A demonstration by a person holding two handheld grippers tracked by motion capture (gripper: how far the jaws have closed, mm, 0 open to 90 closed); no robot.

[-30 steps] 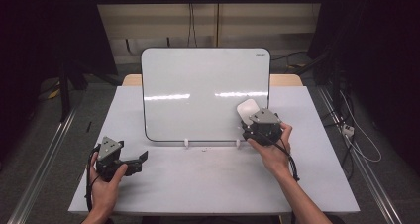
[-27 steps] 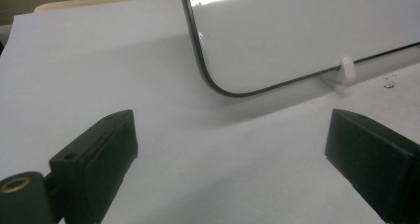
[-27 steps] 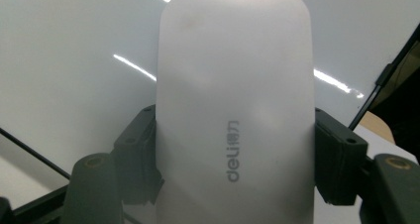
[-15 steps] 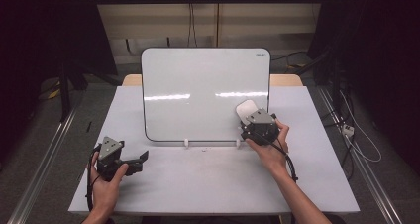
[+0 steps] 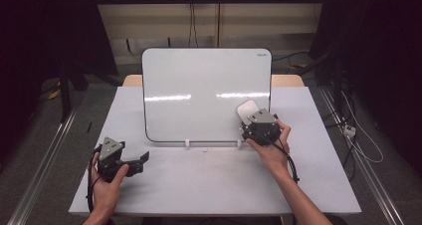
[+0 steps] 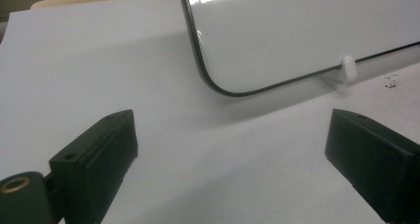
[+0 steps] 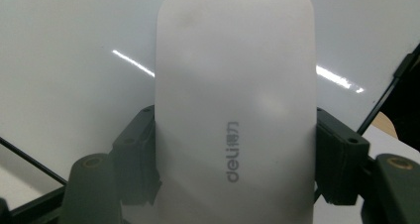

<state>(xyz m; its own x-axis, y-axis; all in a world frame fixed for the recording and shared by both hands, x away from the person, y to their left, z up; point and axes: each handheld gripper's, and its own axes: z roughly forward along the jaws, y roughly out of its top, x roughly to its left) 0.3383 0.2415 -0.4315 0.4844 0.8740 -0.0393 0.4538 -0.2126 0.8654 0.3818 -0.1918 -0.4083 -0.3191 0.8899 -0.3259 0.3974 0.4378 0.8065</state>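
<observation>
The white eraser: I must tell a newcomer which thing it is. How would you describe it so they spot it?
Find the upright white whiteboard standing on the table. At its lower right corner, the right claw is shut on a smooth, rounded white plastic eraser. It alone bears grey "deli" lettering.

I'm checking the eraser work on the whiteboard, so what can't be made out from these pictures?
- Eraser underside, right gripper view: it faces away, so contact with the whiteboard can't be told.
- Board's lower right corner, high view: hidden behind the right gripper and eraser.
- Small logo at the board's top right, high view: too small to read.
- Dark specks on the table, left gripper view: too small to identify.
</observation>
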